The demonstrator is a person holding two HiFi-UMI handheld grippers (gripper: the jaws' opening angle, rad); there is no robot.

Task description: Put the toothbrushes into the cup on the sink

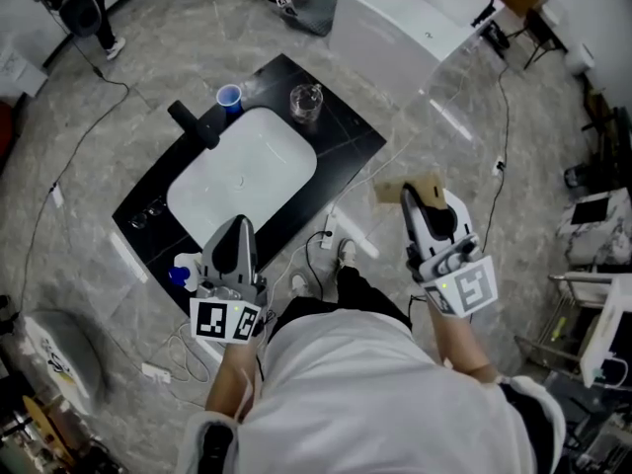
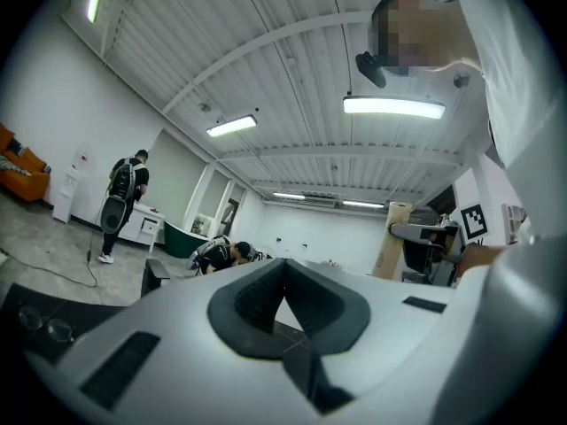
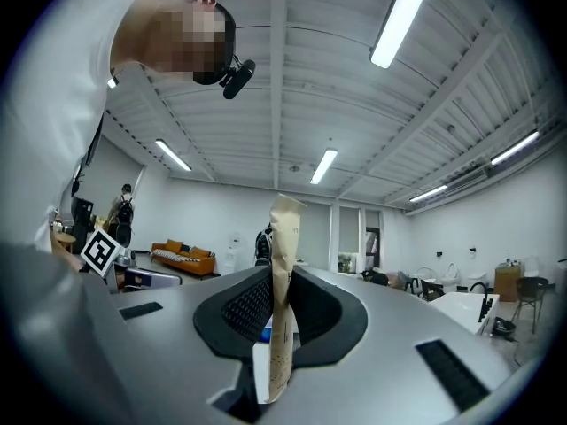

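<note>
Head view sets the black stone-look counter [image 1: 341,138] with its white rounded basin [image 1: 242,171] ahead of the person. Both grippers are close to the body, noses tipped up toward the ceiling. The right gripper [image 1: 413,197] hangs over the floor beside the counter, clamped on a flat tan cardboard pack [image 1: 393,192], probably the toothbrushes. The left gripper [image 1: 235,227] sits over the near counter edge, jaws together on nothing. The pack should cross the basin, tilt nose-down and drop only once it is above the small blue plastic cup [image 1: 228,97], which stands well apart at the far rim.
</note>
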